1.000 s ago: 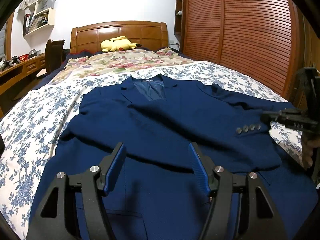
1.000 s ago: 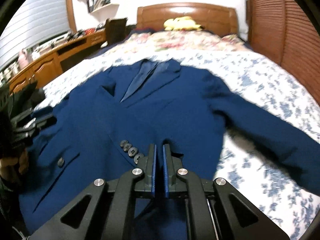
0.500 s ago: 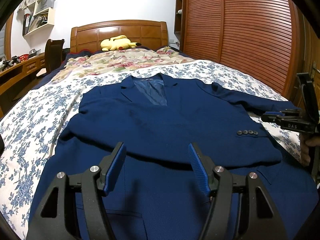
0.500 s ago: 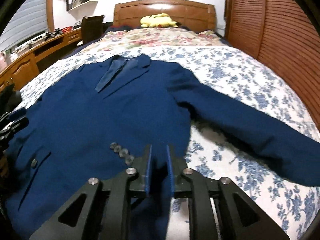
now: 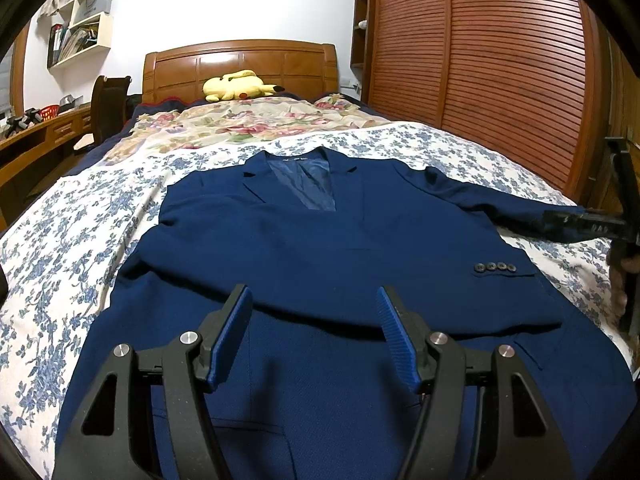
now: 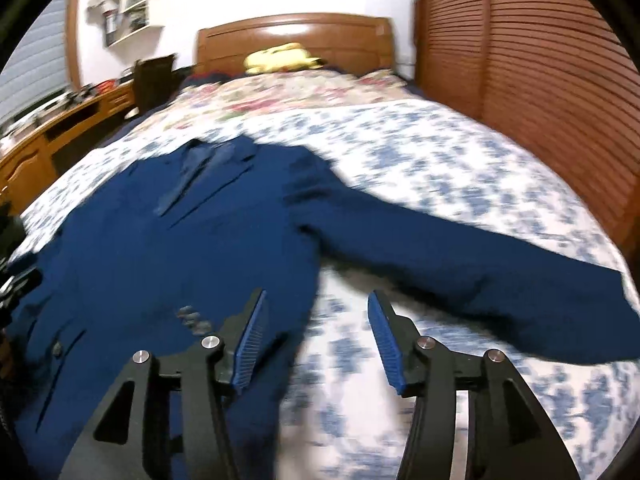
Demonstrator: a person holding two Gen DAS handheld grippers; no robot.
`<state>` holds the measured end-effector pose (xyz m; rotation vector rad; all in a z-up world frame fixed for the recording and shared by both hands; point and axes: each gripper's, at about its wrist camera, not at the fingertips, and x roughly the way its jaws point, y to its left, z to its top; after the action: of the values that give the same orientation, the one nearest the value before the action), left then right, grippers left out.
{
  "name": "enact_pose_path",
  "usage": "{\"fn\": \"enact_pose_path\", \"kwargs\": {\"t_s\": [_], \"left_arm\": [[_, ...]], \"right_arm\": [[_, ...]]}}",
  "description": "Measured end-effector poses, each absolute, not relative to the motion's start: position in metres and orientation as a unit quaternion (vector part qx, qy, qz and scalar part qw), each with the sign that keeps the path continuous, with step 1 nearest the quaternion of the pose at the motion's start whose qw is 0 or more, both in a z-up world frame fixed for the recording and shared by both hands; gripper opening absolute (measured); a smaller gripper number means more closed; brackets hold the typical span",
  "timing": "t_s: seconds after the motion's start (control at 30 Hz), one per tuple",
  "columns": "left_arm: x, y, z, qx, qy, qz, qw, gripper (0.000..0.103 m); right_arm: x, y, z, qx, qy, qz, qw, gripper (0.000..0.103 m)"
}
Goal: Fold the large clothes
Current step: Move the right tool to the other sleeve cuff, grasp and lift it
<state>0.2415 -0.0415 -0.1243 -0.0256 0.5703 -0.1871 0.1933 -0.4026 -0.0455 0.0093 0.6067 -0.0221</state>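
Between my left tool's (image 5: 314,334) blue pads nothing is gripped; its jaws stand wide above the lower front of the navy jacket (image 5: 320,264), which lies face up on the bed (image 5: 60,240). My right tool (image 6: 316,338) has just been opening, and its jaws now stand apart with no cloth between them, over the jacket's edge and the bare bedspread beside it. From the left wrist view I see that same right tool at the far right edge, with part of a hand (image 5: 628,268) behind it, near the jacket's outstretched sleeve (image 6: 460,264).

One sleeve is folded across the chest, its cuff with four buttons (image 5: 495,267) lying toward the right side of the body. The other sleeve stretches out sideways over the blue-flowered sheet. The collar points toward the wooden headboard (image 5: 240,64), with the lighter lining showing at the neck. The right wrist view is blurred, so I cannot make out fine detail there.

Further up the bed lies a floral quilt (image 5: 248,120), and a yellow plush toy (image 5: 236,86) rests against the headboard. A slatted wooden wardrobe (image 5: 500,60) runs along the right, and a wooden worktop (image 5: 36,136) with a chair (image 5: 108,108) stands on the left under wall shelves (image 5: 80,28).
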Motion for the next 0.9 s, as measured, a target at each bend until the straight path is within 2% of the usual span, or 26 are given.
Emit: {"fn": "enact_pose_path", "kwargs": {"t_s": [0.2,0.57,0.9], "left_arm": [[0.241,-0.041,-0.125,-0.013,0.278,-0.094,0.956,0.065],[0.238,-0.042,-0.122,-0.009,0.273,-0.094,0.957,0.065],[0.238,-0.043,-0.121,-0.006,0.271,-0.093,0.958,0.065]], "right_arm": [[0.174,-0.455,-0.027,0.004,0.292,-0.058,0.955,0.067],[0.159,-0.568,-0.035,0.036,0.349,-0.192,0.916,0.067],[0.170,-0.616,-0.034,0.085,0.369,-0.240,0.894,0.067]]}}
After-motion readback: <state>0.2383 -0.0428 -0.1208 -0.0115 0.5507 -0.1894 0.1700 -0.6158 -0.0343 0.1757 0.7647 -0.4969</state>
